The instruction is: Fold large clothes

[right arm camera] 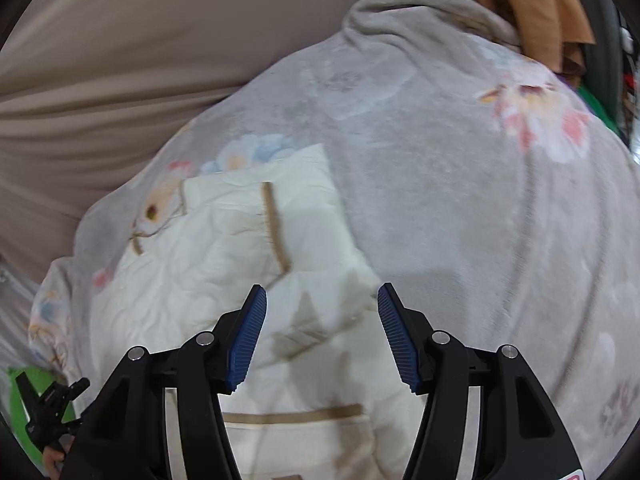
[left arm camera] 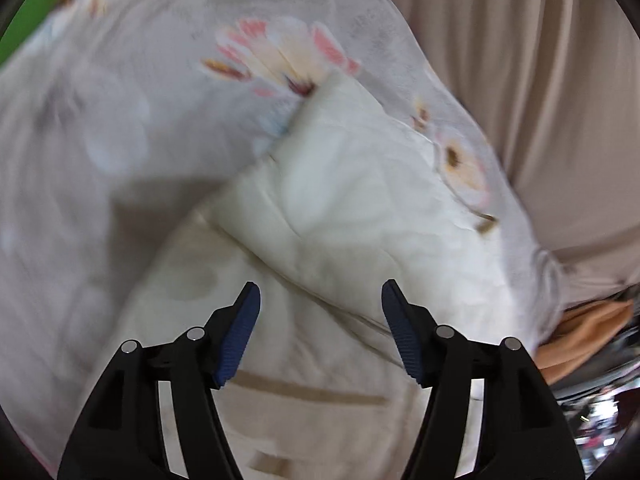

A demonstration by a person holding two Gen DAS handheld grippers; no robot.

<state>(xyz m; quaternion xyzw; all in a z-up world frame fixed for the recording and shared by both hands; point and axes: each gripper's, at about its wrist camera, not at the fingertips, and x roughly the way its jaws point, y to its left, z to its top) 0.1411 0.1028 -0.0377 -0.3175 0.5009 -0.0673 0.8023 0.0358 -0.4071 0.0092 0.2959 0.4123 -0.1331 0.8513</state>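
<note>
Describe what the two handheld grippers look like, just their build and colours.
Both match. The left gripper and right gripper each have two black plastic arms with cut-out slots, round silver pins at the joints, and ribbed dark-blue fingertips. The right one shows a small red-and-white marking at its lower edge.

No readable text, label, brand or number shows in either wrist view; a red mark at the lower right edge of the right view is cut off and illegible.
</note>
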